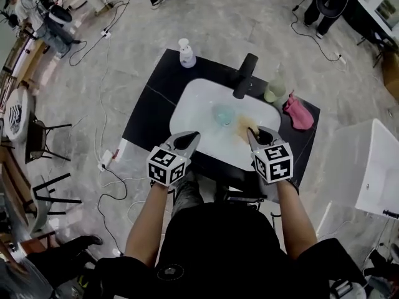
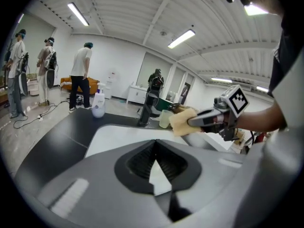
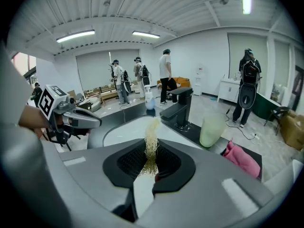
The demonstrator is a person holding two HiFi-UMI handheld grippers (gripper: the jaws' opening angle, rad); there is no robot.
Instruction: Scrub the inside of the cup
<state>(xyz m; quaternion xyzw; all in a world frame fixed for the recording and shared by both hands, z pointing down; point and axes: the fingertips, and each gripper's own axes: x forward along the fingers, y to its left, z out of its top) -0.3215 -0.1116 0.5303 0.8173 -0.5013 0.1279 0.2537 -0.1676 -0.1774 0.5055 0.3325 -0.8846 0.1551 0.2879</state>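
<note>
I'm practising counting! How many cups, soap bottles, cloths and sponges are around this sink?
Cups: 2
Soap bottles: 1
Pink cloths: 1
Sponges: 1
Total: 5

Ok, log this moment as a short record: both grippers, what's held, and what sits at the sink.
left gripper: shut, empty, over the sink's near edge
right gripper: shut on a yellow sponge
sink: white, set in a black counter
bluish cup: inside the sink, apart from both grippers
pale green cup: on the counter beside the faucet
pink cloth: on the counter, right of that cup
soap bottle: counter's far edge, left of the faucet
</note>
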